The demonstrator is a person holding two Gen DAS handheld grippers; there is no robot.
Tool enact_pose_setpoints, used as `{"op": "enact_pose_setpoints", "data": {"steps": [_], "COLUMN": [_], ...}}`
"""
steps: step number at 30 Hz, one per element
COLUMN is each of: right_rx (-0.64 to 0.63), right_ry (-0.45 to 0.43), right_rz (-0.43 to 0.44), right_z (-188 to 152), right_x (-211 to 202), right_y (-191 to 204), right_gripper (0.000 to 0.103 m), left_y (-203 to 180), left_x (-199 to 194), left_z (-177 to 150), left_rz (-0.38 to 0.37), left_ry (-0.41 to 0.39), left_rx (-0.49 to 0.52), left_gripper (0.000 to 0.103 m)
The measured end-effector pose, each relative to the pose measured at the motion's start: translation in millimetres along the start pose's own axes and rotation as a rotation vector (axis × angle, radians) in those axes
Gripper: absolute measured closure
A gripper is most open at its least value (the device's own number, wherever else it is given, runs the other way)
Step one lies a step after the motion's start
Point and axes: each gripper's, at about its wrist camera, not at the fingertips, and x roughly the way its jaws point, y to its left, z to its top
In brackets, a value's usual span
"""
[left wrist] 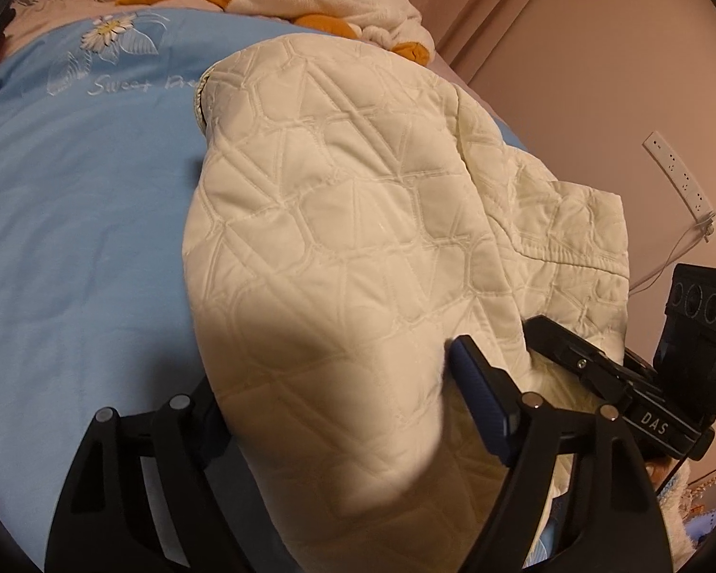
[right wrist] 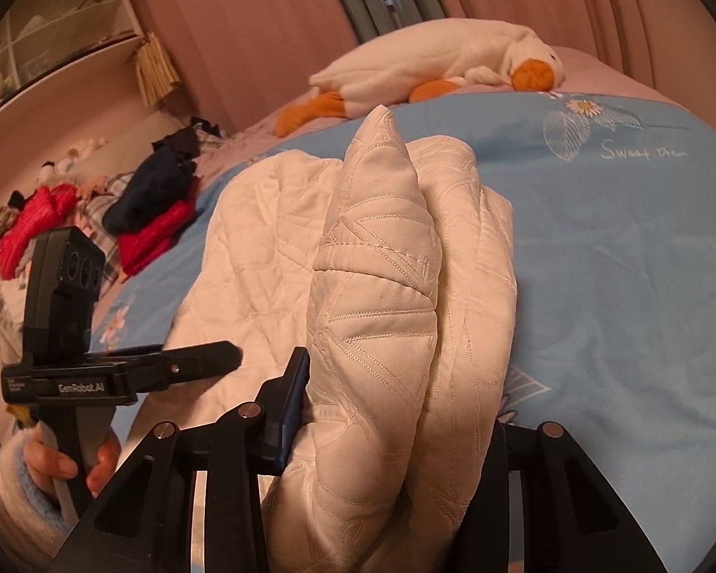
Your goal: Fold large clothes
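A cream quilted garment (left wrist: pixel 348 219) lies bunched on the light blue bed cover (left wrist: pixel 71 200). My left gripper (left wrist: pixel 339 406) is shut on a thick fold of it; the fabric bulges between the fingers and hides the left finger. My right gripper (right wrist: pixel 396 410) is shut on another thick bunch of the same garment (right wrist: pixel 382 286), which stands up in a ridge between its fingers. The right gripper also shows in the left wrist view (left wrist: pixel 644 382) at the garment's right edge, and the left gripper in the right wrist view (right wrist: pixel 119 367) at its left edge.
A white plush goose with orange feet (right wrist: pixel 444 62) lies at the head of the bed. Piles of red and dark clothes (right wrist: pixel 148 210) sit at the bed's left side. A white shelf (right wrist: pixel 47 47) stands beyond. A wall with a power strip (left wrist: pixel 678 176) is at right.
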Motion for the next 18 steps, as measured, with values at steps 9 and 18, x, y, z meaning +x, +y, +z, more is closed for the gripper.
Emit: {"op": "enact_pose_setpoints", "data": {"steps": [9, 18], "right_rx": [-0.064, -0.1], "right_ry": [-0.022, -0.036], "right_rz": [0.063, 0.135], "right_z": [-4.1, -3.5], "right_x": [-7.3, -9.0], "right_y": [38.1, 67.0], "right_gripper": [0.061, 0.061], "left_y": [-5.0, -8.2], "left_x": [-24.8, -38.9], "left_z": [-2.9, -9.2], "left_rz": [0.069, 0.11], "left_ry": [-0.05, -0.099], "left_rx": [-0.005, -0.028], "left_gripper": [0.022, 0.022]}}
